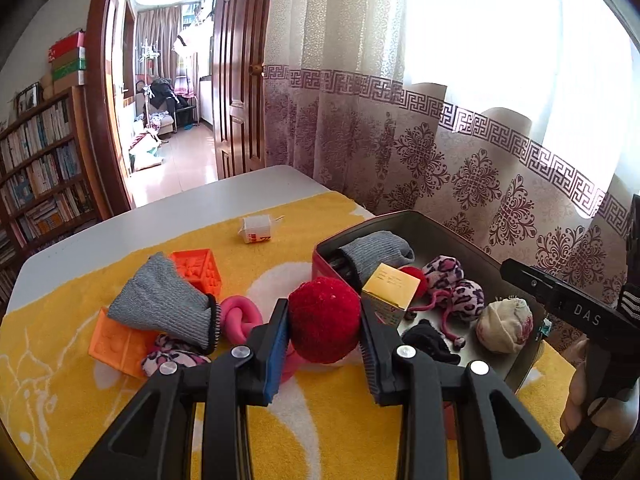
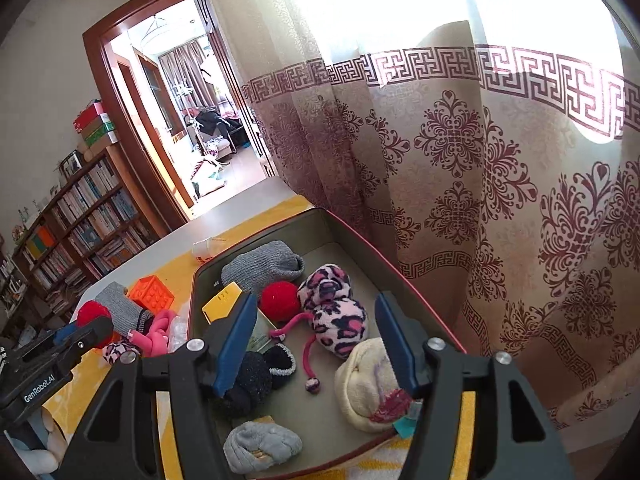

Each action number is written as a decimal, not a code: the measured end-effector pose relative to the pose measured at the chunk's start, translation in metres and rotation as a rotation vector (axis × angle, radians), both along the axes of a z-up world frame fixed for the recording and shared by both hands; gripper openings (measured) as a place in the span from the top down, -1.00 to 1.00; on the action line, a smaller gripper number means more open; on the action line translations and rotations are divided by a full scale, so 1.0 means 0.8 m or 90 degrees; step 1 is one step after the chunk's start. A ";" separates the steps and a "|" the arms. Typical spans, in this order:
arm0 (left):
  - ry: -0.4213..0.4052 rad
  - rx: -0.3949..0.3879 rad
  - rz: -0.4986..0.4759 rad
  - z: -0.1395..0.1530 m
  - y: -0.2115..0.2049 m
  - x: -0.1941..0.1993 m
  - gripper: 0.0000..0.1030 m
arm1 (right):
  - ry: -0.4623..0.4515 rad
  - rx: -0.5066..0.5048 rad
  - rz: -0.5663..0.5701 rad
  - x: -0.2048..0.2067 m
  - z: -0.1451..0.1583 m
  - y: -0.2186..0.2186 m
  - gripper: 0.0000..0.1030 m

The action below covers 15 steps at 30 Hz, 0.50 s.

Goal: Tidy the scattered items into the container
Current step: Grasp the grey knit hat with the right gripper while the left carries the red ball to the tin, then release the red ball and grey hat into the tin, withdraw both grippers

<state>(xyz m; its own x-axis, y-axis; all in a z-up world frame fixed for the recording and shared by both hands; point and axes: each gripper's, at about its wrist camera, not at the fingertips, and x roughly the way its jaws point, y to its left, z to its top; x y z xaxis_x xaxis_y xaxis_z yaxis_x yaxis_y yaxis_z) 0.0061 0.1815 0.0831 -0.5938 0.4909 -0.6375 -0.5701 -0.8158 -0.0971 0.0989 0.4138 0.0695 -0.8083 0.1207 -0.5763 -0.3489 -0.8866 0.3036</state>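
Tin (image 1: 436,220) is sitting at the centre right of the left wrist view, on the yellow cloth (image 1: 120,400), and it is already holding much of the clutter: a grey sock (image 1: 376,254), a yellow box (image 1: 390,284), a small red ball (image 2: 280,300), a leopard plush (image 2: 336,312), a cream bundle (image 2: 368,384), dark socks (image 2: 256,376) and a grey bundle (image 2: 262,444) at the lower centre of the right wrist view.

Left gripper (image 1: 325,322) is clenching a red pompom (image 1: 324,314) at the centre of its own view, both pads pressing its sides, and it is hanging just short of the tin's near wall. By my reading this item is on its way in but not yet delivered.

Right gripper (image 2: 316,340) is hovering over the tin with its jaws released; nothing is between them, though the cream bundle is lying just below its right finger. It looks free for another pick.

Still lying out on the cloth, at the left of the left wrist view, are a grey glove (image 1: 164,300), two orange blocks (image 1: 198,270), a pink ring (image 1: 240,316) and a leopard scrap (image 1: 172,354), with a small white carton (image 1: 258,229) further up. I would judge the job well past halfway, with about six items left besides the pompom.
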 end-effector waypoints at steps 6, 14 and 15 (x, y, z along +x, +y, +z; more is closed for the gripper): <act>-0.025 0.014 -0.084 -0.001 0.067 0.019 0.32 | 0.017 -0.016 -0.033 0.014 0.002 0.027 -0.28; -0.028 -0.008 -0.132 -0.014 0.110 0.039 -0.79 | 0.018 -0.033 -0.053 0.021 -0.003 0.046 -0.29; -0.023 -0.015 -0.127 -0.016 0.109 0.039 -0.79 | 0.018 -0.035 -0.052 0.020 -0.004 0.046 -0.29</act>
